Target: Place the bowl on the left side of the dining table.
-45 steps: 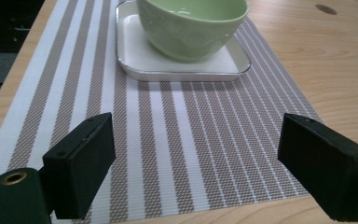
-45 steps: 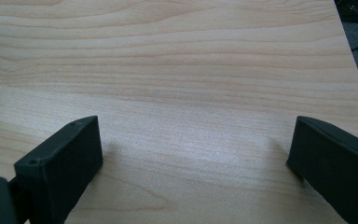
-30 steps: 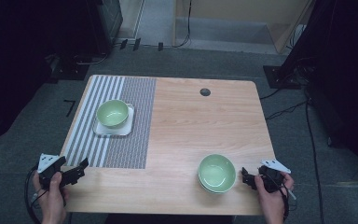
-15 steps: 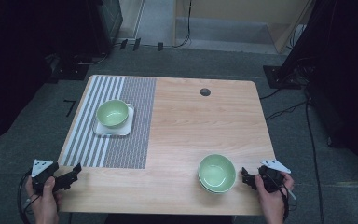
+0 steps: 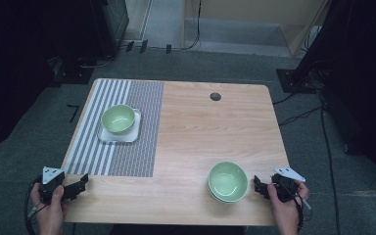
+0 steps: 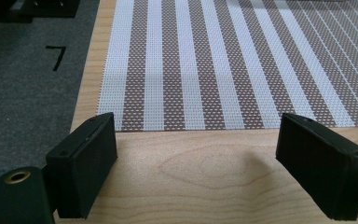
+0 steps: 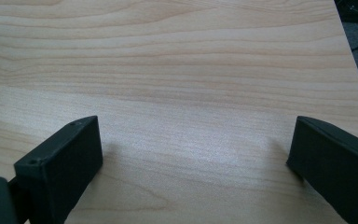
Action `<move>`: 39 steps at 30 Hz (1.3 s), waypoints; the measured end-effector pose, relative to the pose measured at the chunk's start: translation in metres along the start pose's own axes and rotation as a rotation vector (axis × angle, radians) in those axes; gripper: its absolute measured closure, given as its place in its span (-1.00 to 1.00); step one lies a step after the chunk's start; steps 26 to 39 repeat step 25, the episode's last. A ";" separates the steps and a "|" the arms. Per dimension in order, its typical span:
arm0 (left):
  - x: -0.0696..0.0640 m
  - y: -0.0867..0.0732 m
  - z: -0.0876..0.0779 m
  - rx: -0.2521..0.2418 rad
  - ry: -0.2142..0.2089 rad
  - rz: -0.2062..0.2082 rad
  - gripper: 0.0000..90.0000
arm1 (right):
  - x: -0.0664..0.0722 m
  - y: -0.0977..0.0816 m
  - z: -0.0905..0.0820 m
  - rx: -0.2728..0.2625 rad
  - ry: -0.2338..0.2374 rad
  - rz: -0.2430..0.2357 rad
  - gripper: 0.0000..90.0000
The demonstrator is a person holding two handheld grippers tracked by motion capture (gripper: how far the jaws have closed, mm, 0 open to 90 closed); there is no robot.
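A green bowl (image 5: 118,118) rests on a white square plate (image 5: 132,132) on the striped placemat (image 5: 122,156) at the table's left. A second green bowl (image 5: 227,181), stacked on another, sits near the front right edge. My left gripper (image 5: 82,182) is held at the front left corner, jaws wide apart and empty; in its own view the left gripper (image 6: 196,163) faces the placemat (image 6: 223,60). My right gripper (image 5: 258,186) is just right of the front bowl, open over bare wood, as the right gripper (image 7: 193,158) view confirms.
A small dark round disc (image 5: 215,96) lies near the table's far edge. The wooden tabletop (image 5: 210,132) is bare between the placemat and the front bowl. Dark floor, cables and equipment stands surround the table.
My left gripper has drawn back toward the front left corner, slightly lower and further left. The right gripper and both bowls have stayed put.
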State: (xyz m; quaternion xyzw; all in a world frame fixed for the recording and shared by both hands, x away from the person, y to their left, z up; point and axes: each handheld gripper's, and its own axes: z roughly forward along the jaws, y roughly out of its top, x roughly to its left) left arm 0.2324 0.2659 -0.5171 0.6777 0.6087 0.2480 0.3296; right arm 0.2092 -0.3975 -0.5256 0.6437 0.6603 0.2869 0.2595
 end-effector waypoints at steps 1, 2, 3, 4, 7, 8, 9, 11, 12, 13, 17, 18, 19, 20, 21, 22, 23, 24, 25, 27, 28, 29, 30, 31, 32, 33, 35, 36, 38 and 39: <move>-0.001 0.000 0.001 0.008 0.003 0.010 -0.73 | 0.000 0.000 0.000 0.000 0.000 0.000 -0.96; -0.002 0.000 0.001 0.013 0.011 0.022 -0.73 | 0.000 0.000 0.000 0.000 0.000 -0.001 -0.96; -0.003 0.000 0.001 0.017 0.017 0.033 -0.73 | 0.000 0.000 0.000 0.001 0.001 -0.001 -0.97; -0.004 0.001 0.002 0.021 0.021 0.045 -0.73 | 0.000 0.000 0.000 0.001 0.001 -0.002 -0.97; -0.007 0.001 0.003 0.028 0.025 0.064 -0.73 | 0.000 0.000 0.001 0.003 0.001 -0.003 -0.98; -0.007 0.001 0.003 0.029 0.024 0.064 -0.73 | 0.000 0.000 0.001 0.002 0.001 -0.004 -0.98; -0.007 0.001 0.003 0.029 0.024 0.064 -0.73 | 0.000 0.000 0.001 0.002 0.001 -0.004 -0.98; -0.007 0.001 0.003 0.029 0.024 0.064 -0.73 | 0.000 0.000 0.001 0.003 0.001 -0.002 -0.98; -0.007 0.001 0.003 0.028 0.024 0.064 -0.73 | 0.000 0.000 0.001 0.002 0.001 -0.004 -0.98; -0.007 0.001 0.003 0.029 0.024 0.064 -0.73 | 0.000 0.000 0.001 0.003 0.001 -0.003 -0.98; -0.007 0.001 0.003 0.029 0.024 0.064 -0.74 | 0.000 0.000 0.001 0.002 0.001 -0.004 -0.98; -0.007 0.001 0.003 0.029 0.024 0.064 -0.73 | 0.000 0.000 0.001 0.002 0.001 -0.004 -0.98; -0.007 0.001 0.003 0.029 0.025 0.064 -0.73 | 0.000 0.000 0.001 0.003 0.001 -0.002 -0.98; -0.007 0.001 0.003 0.029 0.025 0.064 -0.73 | 0.000 0.000 0.001 0.002 0.001 -0.004 -0.98; -0.007 0.001 0.003 0.029 0.024 0.064 -0.73 | 0.000 0.000 0.001 0.002 0.001 -0.004 -0.98; -0.007 0.001 0.003 0.029 0.025 0.064 -0.73 | 0.000 0.001 0.001 0.003 0.001 -0.003 -0.99; -0.007 0.001 0.003 0.028 0.025 0.064 -0.73 | 0.000 0.001 0.001 0.004 0.001 -0.003 -0.99; -0.007 0.001 0.003 0.028 0.025 0.064 -0.73 | 0.000 0.001 0.001 0.004 0.001 -0.002 -0.99; -0.007 0.001 0.003 0.029 0.025 0.064 -0.74 | 0.000 0.001 0.001 0.005 0.002 -0.003 -1.00; -0.007 0.001 0.003 0.029 0.025 0.064 -0.74 | 0.000 0.001 0.001 0.005 0.002 -0.003 -1.00; -0.007 0.001 0.003 0.029 0.025 0.064 -0.74 | 0.000 0.001 0.001 0.005 0.002 -0.003 -1.00; -0.007 0.001 0.003 0.029 0.025 0.064 -0.74 | 0.000 0.001 0.001 0.005 0.002 -0.003 -1.00; -0.007 0.001 0.003 0.029 0.025 0.064 -0.74 | 0.000 0.001 0.001 0.005 0.002 -0.003 -1.00; -0.007 0.001 0.003 0.029 0.025 0.064 -0.74 | 0.000 0.001 0.001 0.005 0.002 -0.003 -1.00; -0.007 0.001 0.003 0.029 0.025 0.064 -0.74 | 0.000 0.001 0.001 0.005 0.002 -0.003 -1.00; -0.007 0.001 0.003 0.029 0.025 0.064 -0.74 | 0.000 0.001 0.001 0.005 0.002 -0.003 -1.00; -0.007 0.001 0.003 0.029 0.025 0.064 -0.74 | 0.000 0.001 0.001 0.005 0.002 -0.003 -1.00; -0.007 0.001 0.003 0.029 0.025 0.064 -0.74 | 0.000 0.001 0.001 0.005 0.002 -0.003 -1.00; -0.007 0.001 0.003 0.029 0.025 0.064 -0.74 | 0.000 0.001 0.001 0.005 0.002 -0.003 -1.00; -0.007 0.001 0.003 0.029 0.025 0.064 -0.74 | 0.000 0.001 0.001 0.005 0.002 -0.003 -1.00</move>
